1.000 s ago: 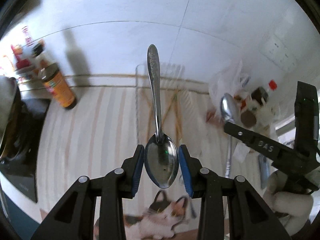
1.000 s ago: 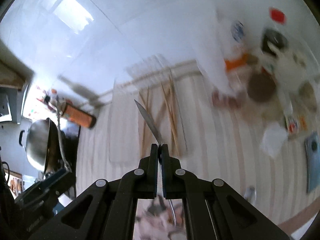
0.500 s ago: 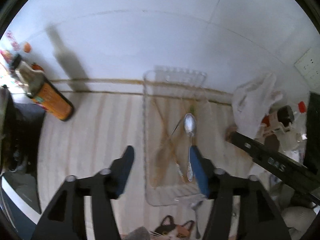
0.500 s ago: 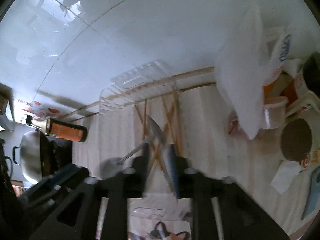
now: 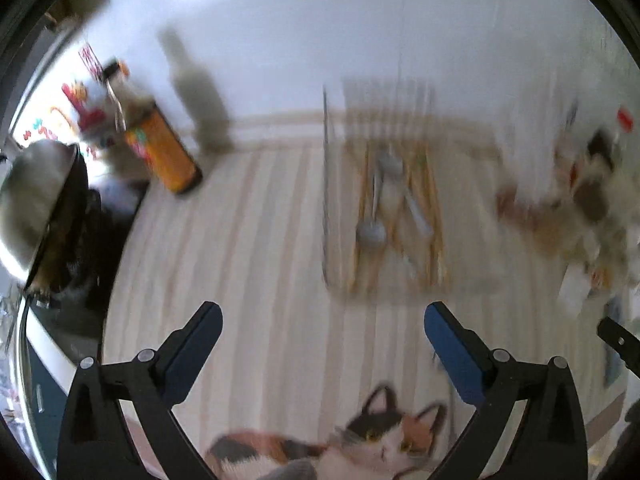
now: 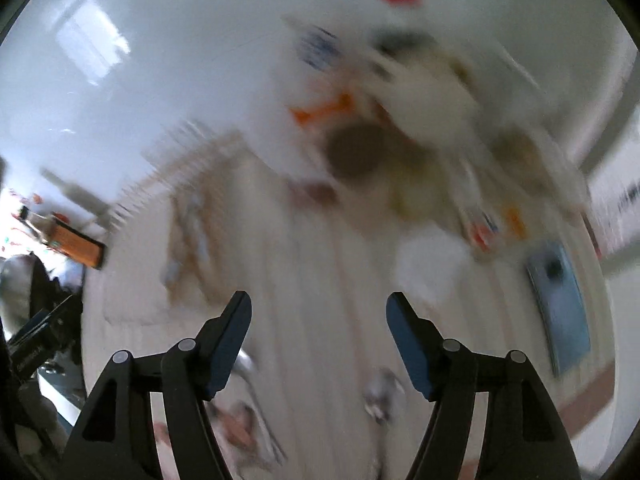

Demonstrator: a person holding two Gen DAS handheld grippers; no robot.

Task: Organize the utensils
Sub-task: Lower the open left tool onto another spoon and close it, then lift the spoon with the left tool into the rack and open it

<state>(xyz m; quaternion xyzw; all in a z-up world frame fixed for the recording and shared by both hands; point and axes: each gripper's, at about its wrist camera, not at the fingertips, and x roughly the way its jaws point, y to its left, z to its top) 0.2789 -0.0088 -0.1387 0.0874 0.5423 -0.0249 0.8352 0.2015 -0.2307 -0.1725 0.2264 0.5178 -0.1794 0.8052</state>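
Observation:
A clear plastic tray (image 5: 326,200) stands on the striped counter against the wall. In it lie wooden chopsticks (image 5: 430,200) and two metal spoons (image 5: 372,232), crossed over each other. My left gripper (image 5: 322,332) is wide open and empty, held back from the tray's near end. My right gripper (image 6: 319,320) is open and empty too, to the right of the tray (image 6: 132,312), which is blurred in that view. A blurred metal utensil (image 6: 378,396) lies on the counter below the right gripper.
A sauce bottle (image 5: 168,152) stands at the back left, a wok (image 5: 36,200) on a stove at the far left. Cluttered jars and bags (image 5: 592,184) fill the right side. A phone (image 6: 560,300) lies at the right. A cat-print mat (image 5: 360,440) lies at the front edge.
Both grippers were shut on spoons one second ago. They opened, the spoons now lie in the tray, and both grippers have pulled back toward the counter's front.

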